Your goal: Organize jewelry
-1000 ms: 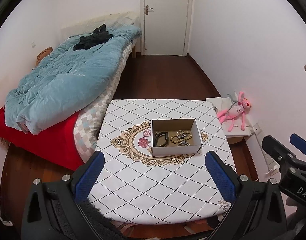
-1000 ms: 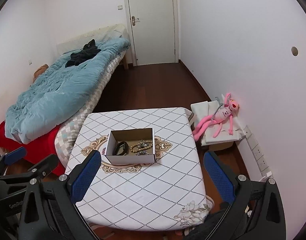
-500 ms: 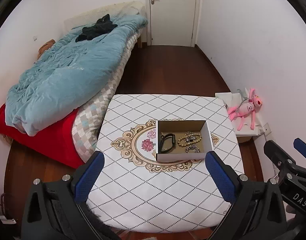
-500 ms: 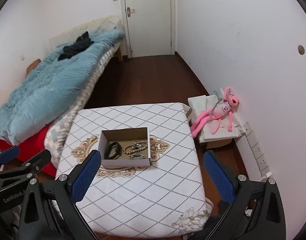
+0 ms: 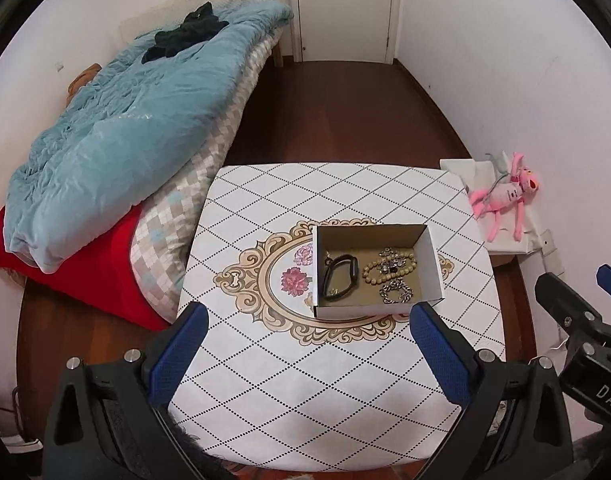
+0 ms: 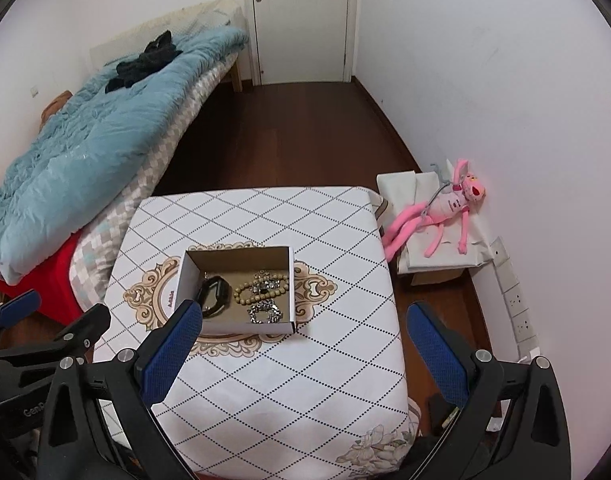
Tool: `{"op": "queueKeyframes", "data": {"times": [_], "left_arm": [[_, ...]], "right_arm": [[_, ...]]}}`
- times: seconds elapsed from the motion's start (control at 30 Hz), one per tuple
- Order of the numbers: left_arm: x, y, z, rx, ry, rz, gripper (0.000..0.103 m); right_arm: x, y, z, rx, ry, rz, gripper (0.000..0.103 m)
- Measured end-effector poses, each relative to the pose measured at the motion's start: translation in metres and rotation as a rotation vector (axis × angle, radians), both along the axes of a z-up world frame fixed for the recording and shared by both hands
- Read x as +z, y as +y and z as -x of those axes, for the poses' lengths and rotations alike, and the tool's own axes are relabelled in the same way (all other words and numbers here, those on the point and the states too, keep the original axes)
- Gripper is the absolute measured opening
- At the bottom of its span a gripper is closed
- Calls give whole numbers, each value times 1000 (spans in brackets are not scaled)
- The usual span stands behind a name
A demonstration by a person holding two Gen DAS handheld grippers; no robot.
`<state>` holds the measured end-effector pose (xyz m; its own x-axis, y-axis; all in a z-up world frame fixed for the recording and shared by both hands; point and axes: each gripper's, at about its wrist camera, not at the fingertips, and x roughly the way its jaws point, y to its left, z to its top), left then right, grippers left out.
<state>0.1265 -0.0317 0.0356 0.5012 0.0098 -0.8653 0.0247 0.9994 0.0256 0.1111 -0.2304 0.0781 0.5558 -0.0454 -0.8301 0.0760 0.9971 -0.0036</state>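
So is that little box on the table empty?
No, the box holds a black band, a bead bracelet and a silver chain.

crumpled light-blue quilt (image 5: 117, 136) heaped on the bed, black garment (image 5: 185, 36) on top | pink plush toy (image 6: 441, 208) (limbs sprawled) against the right wall | white door (image 6: 301, 20) shut

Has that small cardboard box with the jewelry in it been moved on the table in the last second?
No. The open cardboard box sits on the same spot of the tablecloth's beige oval ornament; only the cameras came closer.
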Motion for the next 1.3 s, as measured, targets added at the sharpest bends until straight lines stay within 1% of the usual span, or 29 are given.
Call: {"op": "queueKeyframes", "data": {"times": [0.17, 0.33, 0.53, 1.3], "left_arm": [[-3, 1, -4, 4, 9, 4, 103], [-4, 2, -5, -8, 9, 13, 103], [-5, 2, -6, -21, 6, 9, 103], [-13, 6, -5, -11, 16, 6, 103]], "right_arm": [[-11, 1, -8, 11, 40, 3, 103], [-15, 2, -8, 15, 56, 1, 103], [-16, 4, -8, 22, 62, 2, 103], [-23, 6, -9, 16, 77, 8, 103]]}}
